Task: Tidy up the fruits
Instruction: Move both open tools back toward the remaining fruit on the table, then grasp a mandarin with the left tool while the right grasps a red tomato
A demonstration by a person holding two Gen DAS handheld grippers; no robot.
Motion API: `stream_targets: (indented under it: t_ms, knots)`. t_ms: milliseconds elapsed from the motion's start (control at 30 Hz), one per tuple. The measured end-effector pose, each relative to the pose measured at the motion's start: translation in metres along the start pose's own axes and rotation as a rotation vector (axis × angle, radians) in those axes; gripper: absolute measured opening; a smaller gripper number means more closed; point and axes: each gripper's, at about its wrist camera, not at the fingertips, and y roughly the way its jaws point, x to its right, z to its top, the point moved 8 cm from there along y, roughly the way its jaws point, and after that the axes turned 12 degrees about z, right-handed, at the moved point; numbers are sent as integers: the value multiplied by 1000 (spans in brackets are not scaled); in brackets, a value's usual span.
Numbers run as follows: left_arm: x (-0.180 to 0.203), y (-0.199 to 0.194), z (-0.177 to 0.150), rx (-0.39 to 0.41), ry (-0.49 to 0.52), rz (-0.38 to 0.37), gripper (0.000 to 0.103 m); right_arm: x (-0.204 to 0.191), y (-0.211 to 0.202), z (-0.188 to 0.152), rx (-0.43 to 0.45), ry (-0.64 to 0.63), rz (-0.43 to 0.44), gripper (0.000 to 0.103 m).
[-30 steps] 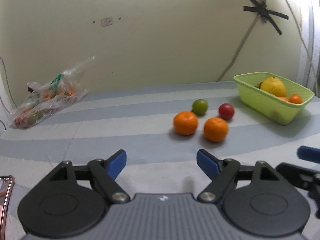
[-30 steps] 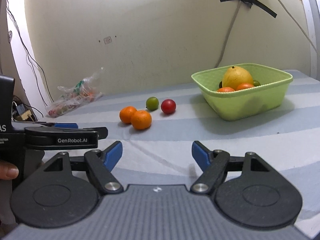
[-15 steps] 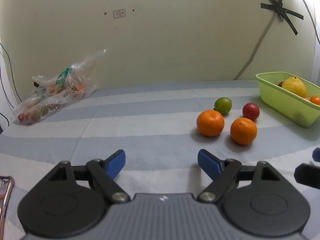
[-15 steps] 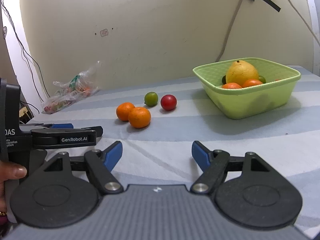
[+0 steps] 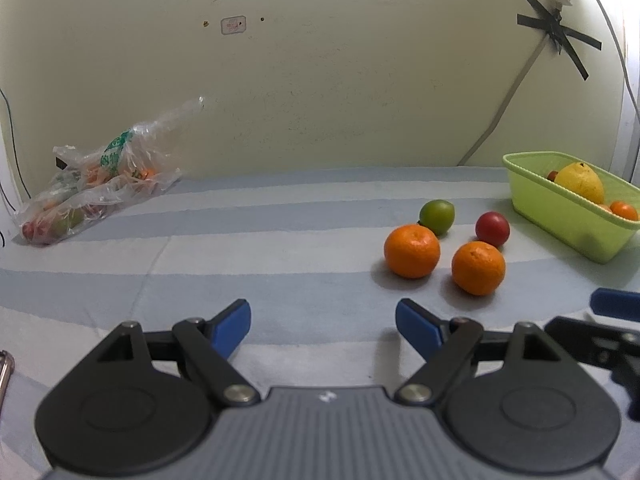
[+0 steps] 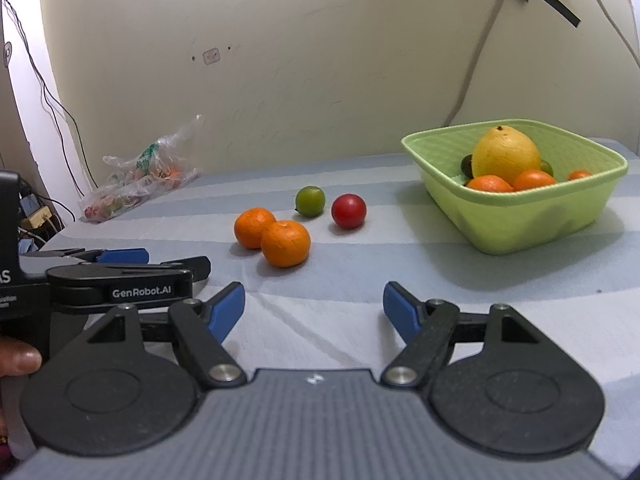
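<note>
Orange was the colour nearest both tools: two mandarins lay on the blue-and-white striped cloth (image 6: 400, 280), the nearer mandarin (image 6: 285, 249) overlapping the farther mandarin (image 6: 253, 227) in the right wrist view, though the left wrist view showed a gap between them. Behind them sat a green lime (image 6: 310, 201) and a small red fruit (image 6: 349, 211), apart from each other. All four lay loose, short of the light green basket (image 6: 520, 236), which already held a big yellow citrus (image 6: 506, 156) and several small orange fruits.

The left gripper (image 5: 323, 322) had its blue pads spread wide with nothing between them. The right gripper (image 6: 314, 306) stood likewise parted and empty.

The loose fruits lay ahead and to the right of the left gripper, ahead and slightly left of the right one. The right gripper looked the better placed, judging by how squarely the nearer mandarin sat before its gap and how close the basket stood on its far right. These fruits were round, so no long axis dictated the approach.

"GenRobot.AI" could be read on the left tool's side in the right wrist view. A clear plastic bag (image 5: 96, 184) of produce by the wall carried green print too blurred to read.
</note>
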Motion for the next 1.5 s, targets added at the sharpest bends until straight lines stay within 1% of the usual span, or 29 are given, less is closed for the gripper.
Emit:
stream_targets:
  t_ms: [167,333,433,500,533,600,667,700,767,867,900,967,1000,1033,1100,1133,1167,1233,1300,1333,1400,1467,1500]
  knots:
    - [-3,-3,0,12,-30,-28,82,-1,10,3,-21,-4,-4,78]
    - [-8,-6,0,19,-79,-76,82,1,24,8,-39,10,-4,78]
    - [-9,-5,0,17,-96,-104,76,0,33,12,-43,2,-6,77]
    - [-10,-5,-1,13,-112,-124,64,-1,38,16,-43,-12,-2,75]
    - [-11,-3,-1,7,-128,-140,62,-2,41,17,-44,-17,0,73]
    - [-14,-3,-2,0,-168,-189,62,-2,46,21,-43,-26,0,69]
    - [-17,-3,-1,3,-199,-211,62,-3,55,23,-64,-34,5,59]
    - [-17,-3,-1,1,-204,-216,61,-4,59,23,-75,-36,11,56]
    - [-16,-4,-1,3,-203,-227,61,-6,66,23,-100,-43,25,41]
    - [-12,-8,0,32,-185,-248,60,-7,64,23,-97,-44,29,39]
    - [-10,-11,1,42,-177,-271,60,-7,61,22,-95,-39,33,39]
    - [-5,-17,1,59,-167,-349,60,-10,53,17,-99,-48,38,38]
    - [-5,-21,1,63,-178,-394,63,-14,48,13,-102,-64,45,38]
    - [-3,-24,0,52,-192,-447,63,-18,41,9,-105,-83,46,38]
    - [8,-31,-2,11,-212,-581,63,-26,26,-1,-117,-118,73,38]
    - [13,-37,-3,12,-206,-619,63,-29,20,-5,-121,-140,79,38]
    - [18,-44,-3,25,-188,-635,63,-33,12,-10,-121,-170,79,38]
    - [28,-57,-4,38,-142,-661,63,-40,-3,-19,-110,-230,73,38]
    - [38,-66,-10,27,-101,-689,63,-44,-14,-23,-89,-269,56,38]
    - [43,-70,-14,19,-80,-692,63,-46,-19,-24,-74,-292,52,38]
    - [49,-74,-23,3,-47,-673,65,-52,-21,-26,-66,-326,59,38]
    - [50,-72,-26,-7,-47,-644,66,-55,-17,-26,-73,-351,57,39]
    - [48,-70,-27,-20,-54,-638,64,-54,-14,-26,-84,-349,60,39]
